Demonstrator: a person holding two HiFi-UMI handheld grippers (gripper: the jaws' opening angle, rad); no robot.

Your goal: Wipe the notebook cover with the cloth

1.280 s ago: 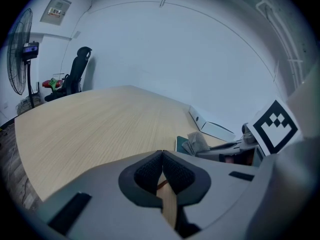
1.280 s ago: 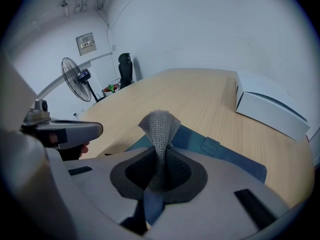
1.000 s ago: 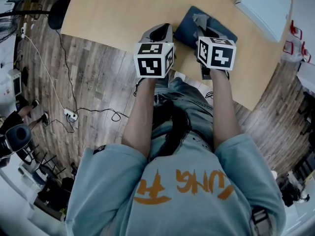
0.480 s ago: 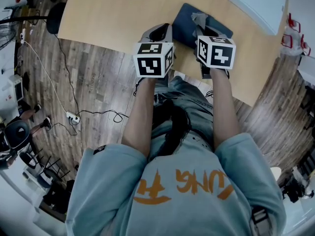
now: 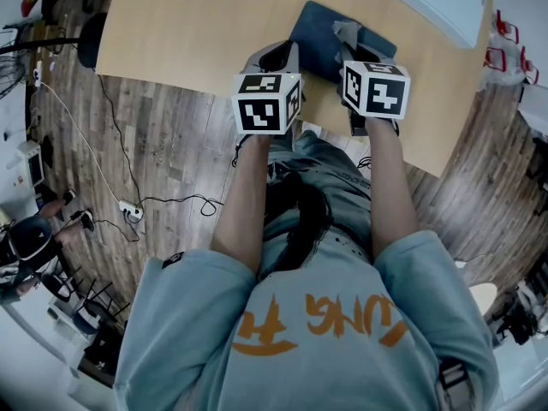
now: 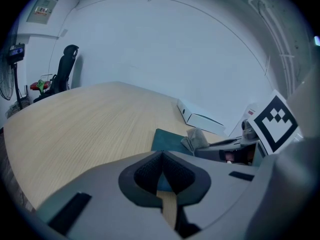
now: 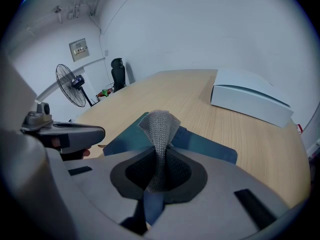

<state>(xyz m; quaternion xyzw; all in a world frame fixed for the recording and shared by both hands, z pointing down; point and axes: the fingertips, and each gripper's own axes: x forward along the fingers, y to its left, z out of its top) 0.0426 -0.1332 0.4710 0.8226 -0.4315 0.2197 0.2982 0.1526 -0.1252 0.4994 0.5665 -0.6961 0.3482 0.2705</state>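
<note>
A dark blue notebook lies flat on the wooden table, near its front edge; it also shows in the left gripper view and the right gripper view. My right gripper is shut on a grey knitted cloth, which sticks up out of the jaws above the notebook. The cloth shows over the cover in the head view. My left gripper is shut with nothing in it, just left of the notebook's near corner.
A white flat box lies at the table's far right, beyond the notebook. A black chair stands at the table's far left, and a fan beside it. Cables run over the wooden floor on the left.
The head view has shifted slightly, so the table and notebook sit higher in it. Both grippers keep their places and their grip.
</note>
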